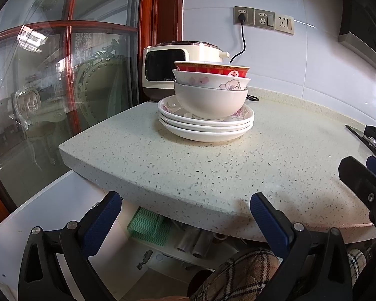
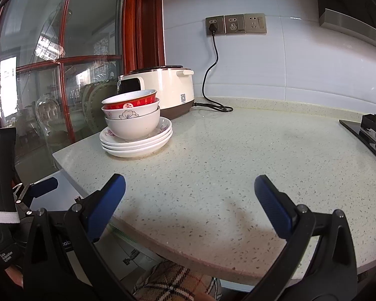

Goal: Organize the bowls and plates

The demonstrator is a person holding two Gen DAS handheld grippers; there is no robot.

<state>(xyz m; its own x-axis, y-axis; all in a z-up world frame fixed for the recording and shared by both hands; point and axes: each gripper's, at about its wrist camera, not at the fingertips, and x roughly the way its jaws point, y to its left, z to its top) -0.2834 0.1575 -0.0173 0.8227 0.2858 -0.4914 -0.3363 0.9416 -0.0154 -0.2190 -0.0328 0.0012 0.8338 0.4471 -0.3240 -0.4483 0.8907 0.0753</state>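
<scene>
Three white plates (image 1: pixel 205 128) (image 2: pixel 137 148) lie stacked near the counter's left corner. Three nested bowls stand on them: a plain white bowl (image 1: pixel 210 102) (image 2: pixel 134 126) at the bottom, a flower-printed bowl (image 1: pixel 213 81) (image 2: pixel 130 113) in the middle, a red-banded bowl (image 1: pixel 213 69) (image 2: pixel 130 100) on top. My left gripper (image 1: pixel 185 200) hangs open and empty at the counter's front edge, well short of the stack. My right gripper (image 2: pixel 190 184) is open and empty over the front of the counter, right of the stack. The right gripper's arm (image 1: pixel 363 183) shows at the left wrist view's right edge.
A cream rice cooker (image 1: pixel 173 72) (image 2: pixel 163 87) stands behind the stack, its black cord (image 2: pixel 208 85) running to wall sockets (image 2: pixel 235 23). A glass door with a red wooden frame (image 1: pixel 70 75) borders the speckled counter (image 2: pixel 225 155) on the left. A black stove (image 2: pixel 371 130) sits at the right. Below the counter an open shelf holds a green cloth (image 1: pixel 148 225).
</scene>
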